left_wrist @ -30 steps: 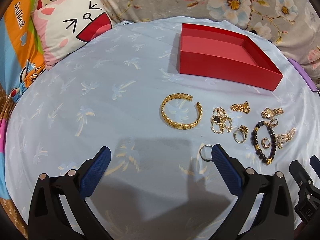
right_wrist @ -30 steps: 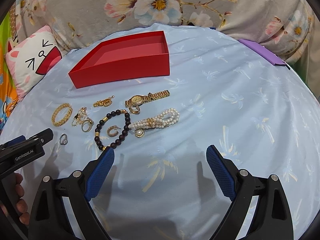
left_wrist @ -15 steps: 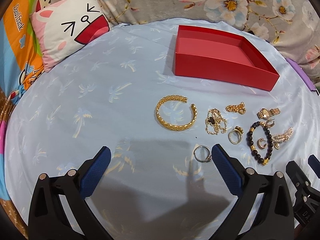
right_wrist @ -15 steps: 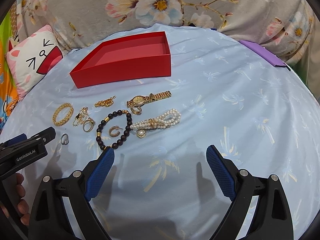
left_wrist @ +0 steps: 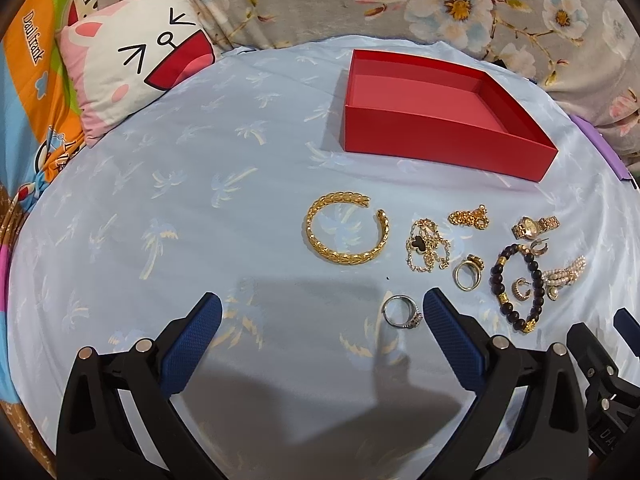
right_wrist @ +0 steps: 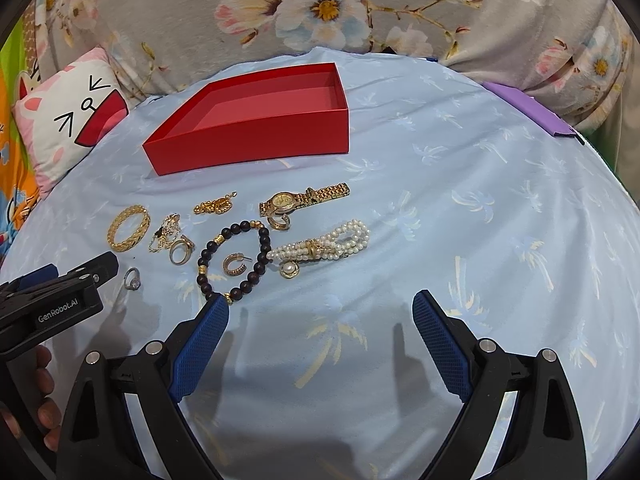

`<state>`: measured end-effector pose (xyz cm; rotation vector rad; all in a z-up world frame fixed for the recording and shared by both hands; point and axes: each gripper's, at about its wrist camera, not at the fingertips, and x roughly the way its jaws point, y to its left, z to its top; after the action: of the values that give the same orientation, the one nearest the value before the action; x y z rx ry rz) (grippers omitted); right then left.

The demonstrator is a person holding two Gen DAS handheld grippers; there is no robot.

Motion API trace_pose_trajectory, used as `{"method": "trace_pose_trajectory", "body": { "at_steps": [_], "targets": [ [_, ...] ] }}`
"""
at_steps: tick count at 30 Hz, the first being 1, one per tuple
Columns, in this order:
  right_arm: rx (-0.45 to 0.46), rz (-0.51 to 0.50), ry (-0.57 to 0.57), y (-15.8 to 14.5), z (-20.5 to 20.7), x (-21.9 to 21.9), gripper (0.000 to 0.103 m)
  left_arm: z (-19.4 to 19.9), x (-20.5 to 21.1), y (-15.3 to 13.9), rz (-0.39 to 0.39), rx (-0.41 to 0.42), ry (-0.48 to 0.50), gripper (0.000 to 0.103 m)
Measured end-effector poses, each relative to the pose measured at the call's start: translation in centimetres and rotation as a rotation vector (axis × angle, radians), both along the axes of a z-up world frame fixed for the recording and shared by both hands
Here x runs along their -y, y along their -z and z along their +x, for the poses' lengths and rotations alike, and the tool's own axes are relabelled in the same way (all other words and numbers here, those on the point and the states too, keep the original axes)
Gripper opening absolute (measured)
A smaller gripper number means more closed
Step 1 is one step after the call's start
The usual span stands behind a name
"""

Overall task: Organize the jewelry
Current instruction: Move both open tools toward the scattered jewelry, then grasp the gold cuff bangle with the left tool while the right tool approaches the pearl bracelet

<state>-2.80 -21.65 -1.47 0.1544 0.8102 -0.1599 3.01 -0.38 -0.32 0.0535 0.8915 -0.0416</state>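
An empty red box (left_wrist: 440, 92) (right_wrist: 256, 128) stands at the back of a light blue cloth. In front of it lie a gold cuff bangle (left_wrist: 347, 228) (right_wrist: 129, 227), a gold chain with a black clover (left_wrist: 426, 245), a gold ring (left_wrist: 467, 272), a silver ring (left_wrist: 401, 311) (right_wrist: 132, 279), a dark bead bracelet (left_wrist: 518, 288) (right_wrist: 234, 260), a gold watch (right_wrist: 302, 200) and a pearl bracelet (right_wrist: 324, 246). My left gripper (left_wrist: 320, 320) is open and empty, the silver ring beside its right finger. My right gripper (right_wrist: 320, 320) is open and empty, just short of the bead bracelet.
A cartoon-face pillow (left_wrist: 136, 76) lies at the back left. A floral blanket (right_wrist: 320, 8) runs along the back. A purple flat object (right_wrist: 532, 110) lies at the right edge. Small gold hoop earrings (right_wrist: 234, 265) lie among the jewelry.
The left gripper has shifted a little right and forward, so the silver ring now lies just inside its right finger. The right gripper has crept slightly toward the bead bracelet.
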Motion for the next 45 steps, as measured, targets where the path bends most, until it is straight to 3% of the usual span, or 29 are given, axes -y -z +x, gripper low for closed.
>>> {"method": "trace_pose_trajectory", "body": {
  "at_steps": [35,45],
  "targets": [
    [-0.004,0.002,0.004,0.3,0.1,0.2,0.091,0.7,0.7,0.7,0.001,-0.007,0.002,0.098],
    [-0.013,0.011,0.023,0.8,0.7,1.7,0.091,3.2,-0.9,2.0,-0.061,-0.055,-0.031,0.098]
  ]
}}
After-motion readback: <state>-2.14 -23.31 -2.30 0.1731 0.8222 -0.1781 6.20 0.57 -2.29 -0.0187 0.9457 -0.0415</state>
